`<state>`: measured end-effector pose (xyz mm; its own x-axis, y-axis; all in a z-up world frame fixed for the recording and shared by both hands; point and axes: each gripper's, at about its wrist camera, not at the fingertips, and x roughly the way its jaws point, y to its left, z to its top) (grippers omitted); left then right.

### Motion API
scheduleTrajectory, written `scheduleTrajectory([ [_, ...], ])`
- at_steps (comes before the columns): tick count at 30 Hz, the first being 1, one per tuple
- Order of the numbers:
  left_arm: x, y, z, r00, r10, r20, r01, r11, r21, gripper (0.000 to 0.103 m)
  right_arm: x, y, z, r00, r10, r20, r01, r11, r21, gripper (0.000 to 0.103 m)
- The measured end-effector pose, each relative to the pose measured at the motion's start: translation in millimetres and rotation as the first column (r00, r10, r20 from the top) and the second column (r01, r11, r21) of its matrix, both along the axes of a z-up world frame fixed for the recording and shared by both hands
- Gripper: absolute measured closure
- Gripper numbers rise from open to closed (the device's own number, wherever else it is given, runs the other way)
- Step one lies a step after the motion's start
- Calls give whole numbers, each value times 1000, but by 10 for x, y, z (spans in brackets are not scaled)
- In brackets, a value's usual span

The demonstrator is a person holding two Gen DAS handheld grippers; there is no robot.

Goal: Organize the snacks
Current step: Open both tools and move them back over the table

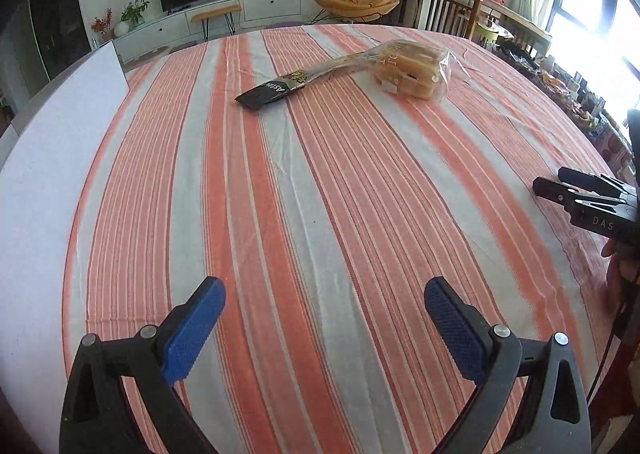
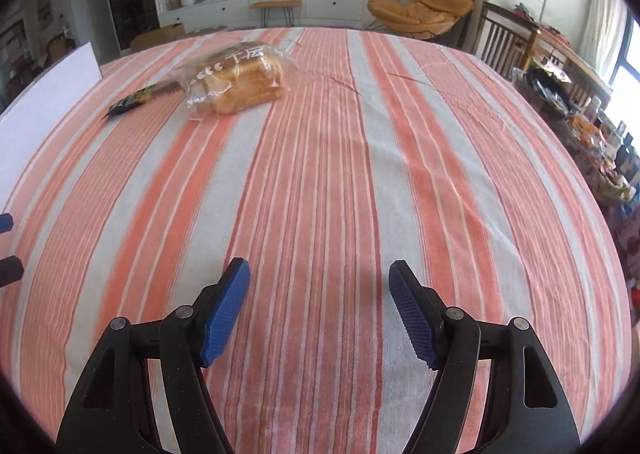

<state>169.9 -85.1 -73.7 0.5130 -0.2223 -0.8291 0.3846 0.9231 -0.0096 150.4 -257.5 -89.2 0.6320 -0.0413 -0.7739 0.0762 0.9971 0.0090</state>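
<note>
- Reach forward across the striped tabletop [image 2: 320,173] toward the two snacks lying far from you: the bagged bread [image 2: 240,79] and the dark snack packet [image 2: 138,97], which touch or overlap at one end.
- Take the bread by its loose plastic, gently; judging by its look, the loaf will squash.
- Your left tongs [image 1: 324,318] are spread wide, released, holding nothing.
- Your right tongs [image 2: 320,310] are parted somewhat less, also empty, touching nothing.
- The white board [image 1: 60,133] stands at the tabletop's left edge.
</note>
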Motion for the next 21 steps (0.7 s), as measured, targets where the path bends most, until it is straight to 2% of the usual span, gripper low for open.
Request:
scheduleTrajectory([
  [3, 94, -7, -122, 1000, -2, 2, 2, 999, 50, 2, 31, 30, 4, 1000, -12, -6, 12, 1000, -7, 23],
  [5, 104, 49, -117, 1000, -1, 1, 1, 1000, 23, 2, 46, 7, 1, 1000, -14, -7, 14, 1000, 2, 21],
  [7, 128, 55, -120, 1000, -9, -2, 9, 1000, 26, 0, 58, 19, -5, 1000, -10, -10, 10, 1000, 1, 19],
  [9, 170, 46, -120, 999, -39, -4, 39, 999, 26, 0, 67, 13, -19, 1000, -5, -12, 5, 1000, 1, 17],
  [11, 289, 0, -113, 995, -91, -41, 92, 995, 41, 0, 67, -6, -33, 1000, -2, -12, 3, 1000, 4, 16],
  [13, 486, -59, -87, 989, -127, -83, 133, 988, 80, 0, 68, -14, -38, 1000, -2, -12, 2, 1000, 5, 16],
  [15, 709, -85, 12, 990, -126, -58, 132, 985, 111, 0, 74, -7, -40, 1000, 1, -12, -1, 1000, 8, 15],
  [19, 1271, -194, 230, 990, -142, -23, 143, 984, 103, 0, 75, 13, -47, 1000, 7, -14, -7, 1000, 8, 13],
  [21, 1550, -326, 227, 987, -155, -30, 158, 976, 148, 0, 82, 21, -48, 1000, 9, -15, -9, 1000, 7, 12],
])
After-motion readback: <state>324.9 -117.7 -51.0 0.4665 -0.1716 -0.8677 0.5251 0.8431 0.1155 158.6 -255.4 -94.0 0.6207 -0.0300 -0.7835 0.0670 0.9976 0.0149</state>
